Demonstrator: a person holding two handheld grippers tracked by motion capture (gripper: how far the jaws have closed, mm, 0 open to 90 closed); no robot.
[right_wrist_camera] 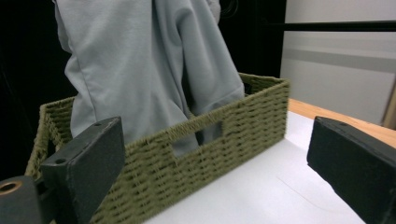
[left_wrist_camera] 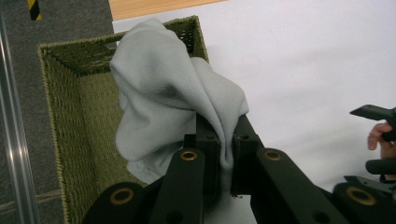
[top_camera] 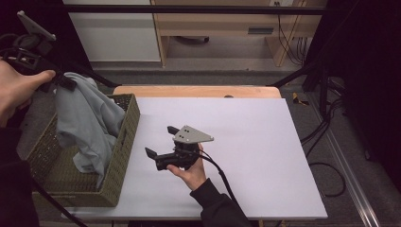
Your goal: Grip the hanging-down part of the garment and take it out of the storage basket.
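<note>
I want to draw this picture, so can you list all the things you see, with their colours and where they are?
cloth: one, pale grey, lifted up out of the basket, bottom part inside it
basket: one, green woven, left end of the table
table: one, white top with a wooden back edge, in the middle
cabinet: one, white, behind the table
cables: several, black, on the floor at the right
left gripper: one, black, held high at the left, fingers shut on the cloth
right gripper: one, black, over the table, fingers open, pointing at the basket
</note>
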